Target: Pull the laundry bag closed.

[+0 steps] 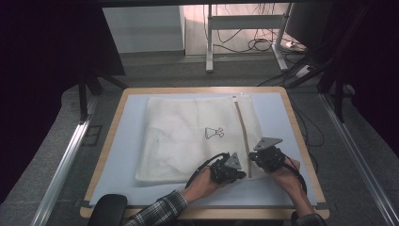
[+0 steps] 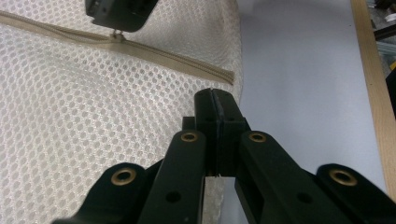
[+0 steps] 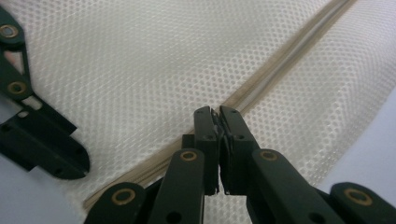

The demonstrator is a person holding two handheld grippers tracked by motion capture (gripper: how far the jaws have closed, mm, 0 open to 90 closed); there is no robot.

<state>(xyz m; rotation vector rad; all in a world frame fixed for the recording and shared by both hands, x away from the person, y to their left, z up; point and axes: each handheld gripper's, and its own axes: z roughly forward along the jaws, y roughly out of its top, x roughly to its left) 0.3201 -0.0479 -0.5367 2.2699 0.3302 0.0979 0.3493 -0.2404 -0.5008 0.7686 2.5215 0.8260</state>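
A white mesh laundry bag (image 1: 188,136) lies flat on a pale blue mat (image 1: 127,141). A beige zipper (image 1: 242,127) runs down the bag's right side. My left gripper (image 1: 237,173) is at the bag's near edge, close to the zipper's near end. Its jaws are shut (image 2: 215,93), with a strip of mesh (image 2: 212,200) pinched between them. My right gripper (image 1: 254,157) sits on the zipper line a little farther up. Its jaws (image 3: 217,112) are shut on the small metal zipper pull (image 2: 119,36).
The mat covers a wood-rimmed table (image 1: 106,150). A small black garment drawing (image 1: 214,133) is printed on the bag. Bare mat lies to the right of the bag (image 2: 299,93) and along the near edge. Desk legs and cables (image 1: 254,44) stand on the floor beyond the table.
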